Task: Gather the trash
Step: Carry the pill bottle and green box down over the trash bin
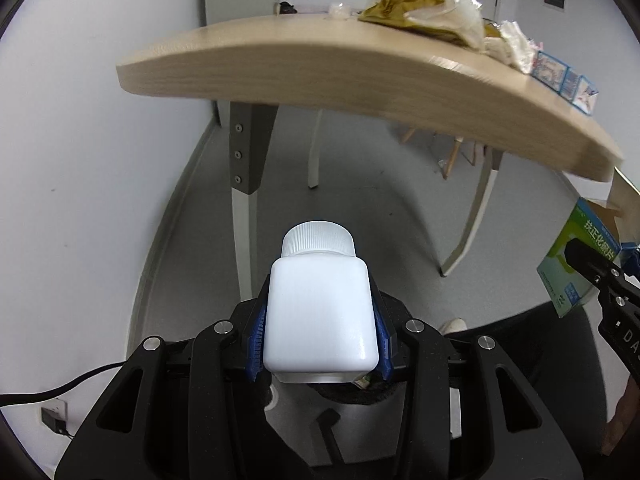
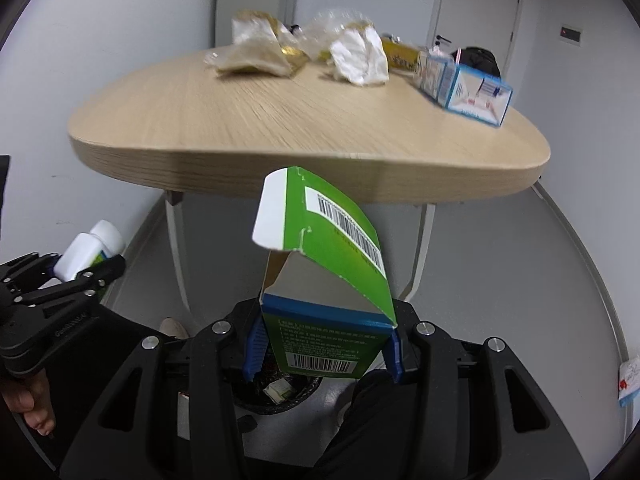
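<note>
**Both claws loaded, held below the table edge**

I see the wooden table [image 2: 280, 120] filling the upper half of both wrist views, its rounded edge above the grippers. On its top lie crumpled wrappers [image 2: 264, 52], a wad of white paper [image 2: 360, 58] and a blue-and-white carton [image 2: 468, 88], all well apart from my tools.

Under the right gripper [image 2: 320, 354] I make out a dark round bin [image 2: 280, 394] with some scrap inside; it sits directly below the jaws.

The right gripper is clenched on the green box [image 2: 332, 280]: a flattened-looking carton, green with a blue band, a barcode on the lower face and another along the raised lid flap, whose tip is white. The blue pads press its two sides near the base; the open flap tilts up toward the table edge.

The left gripper [image 1: 320, 344] grasps the white bottle [image 1: 320, 316]: a squarish, plain white plastic body with a ribbed white screw cap, cap pointing away from the camera. The pads squeeze both flanks of the body. From the right wrist view a green label shows on its far side.
</note>
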Motion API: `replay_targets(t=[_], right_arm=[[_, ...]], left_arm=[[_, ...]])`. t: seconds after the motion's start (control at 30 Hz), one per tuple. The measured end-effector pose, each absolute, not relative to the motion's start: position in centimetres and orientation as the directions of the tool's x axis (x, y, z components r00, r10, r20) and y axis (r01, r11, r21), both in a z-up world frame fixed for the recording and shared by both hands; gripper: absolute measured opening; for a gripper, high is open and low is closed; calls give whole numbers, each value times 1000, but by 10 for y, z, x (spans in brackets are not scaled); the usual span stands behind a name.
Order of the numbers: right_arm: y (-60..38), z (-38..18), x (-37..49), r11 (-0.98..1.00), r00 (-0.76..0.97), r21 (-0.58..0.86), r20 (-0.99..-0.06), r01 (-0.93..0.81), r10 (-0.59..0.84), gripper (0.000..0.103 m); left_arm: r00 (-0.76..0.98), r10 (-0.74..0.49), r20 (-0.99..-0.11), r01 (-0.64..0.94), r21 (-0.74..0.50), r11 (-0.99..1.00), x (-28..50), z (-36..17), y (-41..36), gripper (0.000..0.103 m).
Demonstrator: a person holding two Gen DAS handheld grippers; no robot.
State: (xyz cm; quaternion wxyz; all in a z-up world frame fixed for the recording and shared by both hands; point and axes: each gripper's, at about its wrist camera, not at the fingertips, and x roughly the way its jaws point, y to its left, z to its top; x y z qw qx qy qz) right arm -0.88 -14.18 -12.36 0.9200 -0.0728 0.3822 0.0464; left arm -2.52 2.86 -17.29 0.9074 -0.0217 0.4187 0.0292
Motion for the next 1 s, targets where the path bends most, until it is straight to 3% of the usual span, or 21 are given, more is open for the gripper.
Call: replay_targets(t=[0.2,0.47,0.57,1.0], right_arm=[[-132,-151,-3,980,728,-133,-685,-145,15,44],[-121,-191,-2,979,684,-105,-728,-176,44,44],[-123,-208,8,982,656,-88,-753,-168,45,44],[-124,-251,60,990,573,-63,-820,-123,19,44]], left_arm=[[615,46,-787,-106,-25,994,-11,-208,34,41],[612,42,-790,-103,-26,994,-5,-242,33,41],[590,9,-807,-125,-80,989,5,-252,42,41],[523,38,-851,-128,-34,991,47,-293,38,41]])
